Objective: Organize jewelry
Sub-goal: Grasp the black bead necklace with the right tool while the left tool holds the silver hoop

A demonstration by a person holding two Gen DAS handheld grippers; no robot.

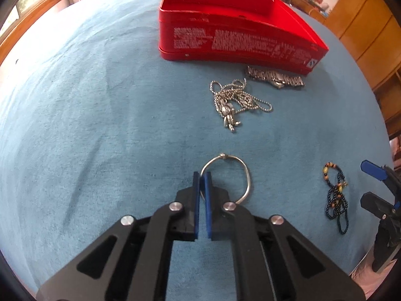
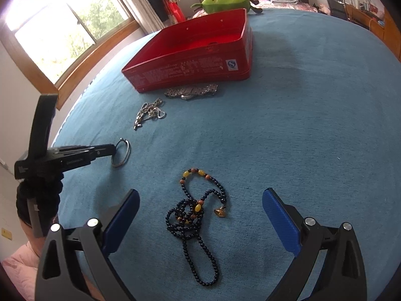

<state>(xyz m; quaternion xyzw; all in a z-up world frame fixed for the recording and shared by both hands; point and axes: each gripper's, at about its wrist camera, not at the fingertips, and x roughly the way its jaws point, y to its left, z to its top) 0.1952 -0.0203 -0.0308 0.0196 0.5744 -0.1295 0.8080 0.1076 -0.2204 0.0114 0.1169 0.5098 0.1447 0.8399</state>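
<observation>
Bangle (image 1: 226, 175) pinched in closed left tongs (image 1: 202, 175); right tongs (image 2: 200, 215) gape wide, empty.

the left gripper (image 1: 202, 178) is a matte black linkage of flat arms with long cut-out slots, joined by round silver screw heads, and its two fingers carry flat blue pads. the right gripper (image 2: 200, 215) is built alike, its ribbed blue pads (image 2: 282, 223) on black fingers. at the lower left of the right wrist view a pink quilted sleeve (image 2: 17, 271) shows.
</observation>
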